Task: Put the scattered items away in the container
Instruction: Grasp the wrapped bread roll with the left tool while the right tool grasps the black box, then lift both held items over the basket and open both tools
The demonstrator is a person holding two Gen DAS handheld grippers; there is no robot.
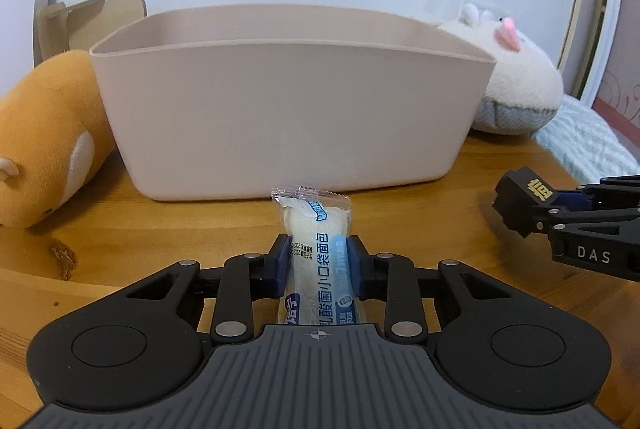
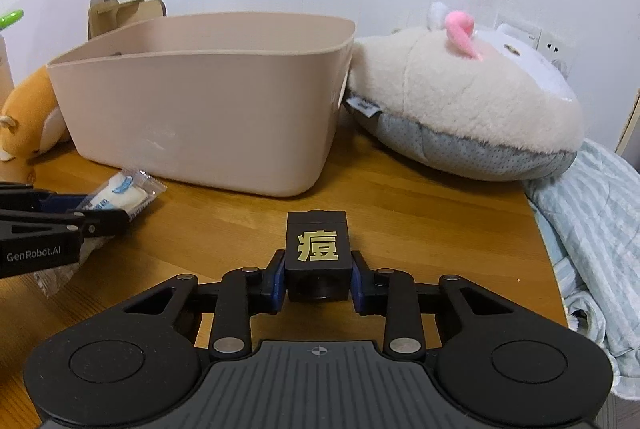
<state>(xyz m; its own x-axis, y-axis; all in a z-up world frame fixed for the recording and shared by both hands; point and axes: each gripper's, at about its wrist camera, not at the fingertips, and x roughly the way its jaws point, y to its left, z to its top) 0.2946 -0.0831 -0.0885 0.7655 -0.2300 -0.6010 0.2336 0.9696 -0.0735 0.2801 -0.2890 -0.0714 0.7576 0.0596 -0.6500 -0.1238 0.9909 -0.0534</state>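
Firmly, the left gripper (image 1: pixel 318 261) has its blue pads pressed on both sides of a clear plastic packet of pale bread with blue and white printing (image 1: pixel 316 257), the jaws nearly together with the packet squeezed between them. The packet's crimped far end pokes out past the fingertips and sits just in front of the near wall of the beige plastic tub-shaped container (image 1: pixel 288 117). The right gripper (image 2: pixel 319 271) is likewise clamped, its blue pads flat against the two sides of a small black box bearing a gold character (image 2: pixel 318 249), which juts forward from the jaws above the wooden tabletop (image 2: pixel 420 229).

From the right wrist view the container stands toward the far left part of the tabletop, open at the top, its inside mostly hidden by its walls. From the left wrist view the right gripper and its box show at the right edge, near the tabletop's rounded right side.

An orange plush animal (image 1: pixel 44 145) lies against the container's left end. A large cream plush slipper with a pink tuft and grey sole (image 2: pixel 472 101) rests at the container's right end, touching it. A pale blue striped cloth (image 2: pixel 592 229) hangs beyond the tabletop's right edge. Brown cardboard pieces (image 1: pixel 80 21) lean at the white wall behind the container's left corner.
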